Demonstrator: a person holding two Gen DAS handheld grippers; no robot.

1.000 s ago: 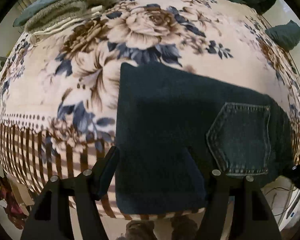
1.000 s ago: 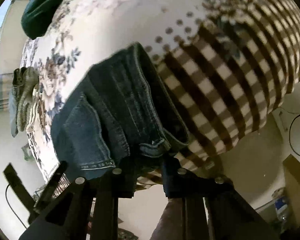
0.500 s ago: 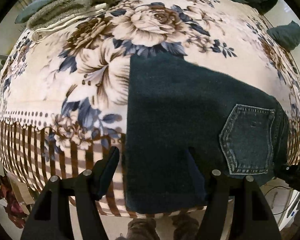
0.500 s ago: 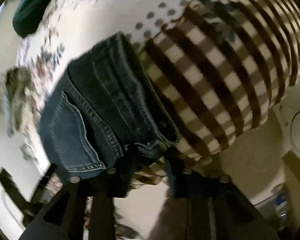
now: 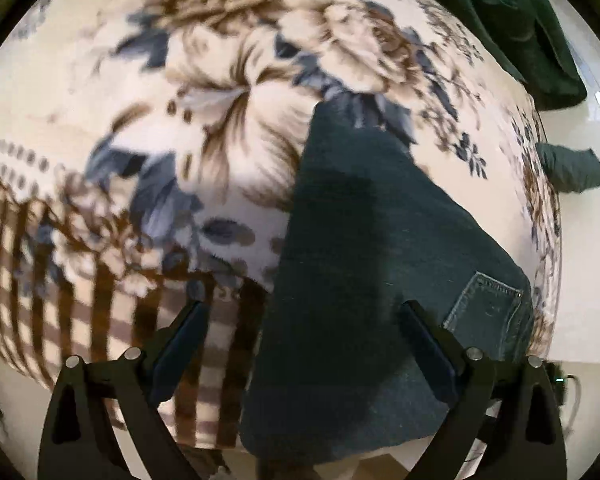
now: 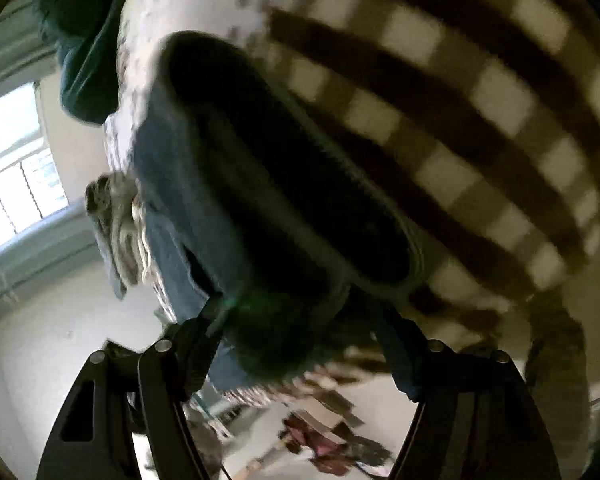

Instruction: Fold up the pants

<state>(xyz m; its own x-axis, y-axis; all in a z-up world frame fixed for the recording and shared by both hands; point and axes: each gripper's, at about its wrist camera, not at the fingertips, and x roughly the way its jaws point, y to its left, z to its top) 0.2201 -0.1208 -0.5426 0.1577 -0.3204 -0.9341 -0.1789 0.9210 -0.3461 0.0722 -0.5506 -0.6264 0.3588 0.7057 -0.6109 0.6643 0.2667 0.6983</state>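
Jaws left: left gripper (image 5: 304, 344) spread wide, just been opening; left edge of the jeans (image 5: 364, 280) lies between the fingers, pads not pressing, nothing held.
Jaws right: right gripper (image 6: 300, 344) parted, just been opening; folded end of the jeans (image 6: 260, 208) sits between the fingers, no pad seen pressing; view blurred.
Jeans place: folded dark block on the floral blanket (image 5: 180, 120), lower right of the left view, near end overhanging the striped border; back pocket (image 5: 488, 312) faces up at lower right.
Handling: judged heavy denim, soft but thick once stacked, not slippery on plush, not fragile; layers will slide apart if only the top one is pinched.
Where to grip: judged best at the thick folded edge or waistband end, both corners, all layers together.
Change, left: jeans now fill more of the frame and sit slanted; pocket shifted toward lower right; clothes pile at upper left gone from view; fingers wider apart.
Change, right: jaws were closed on the folded end, now let go; fold opening looms larger and darker; window now at left.
Other: green garment (image 5: 520, 20) upper right.
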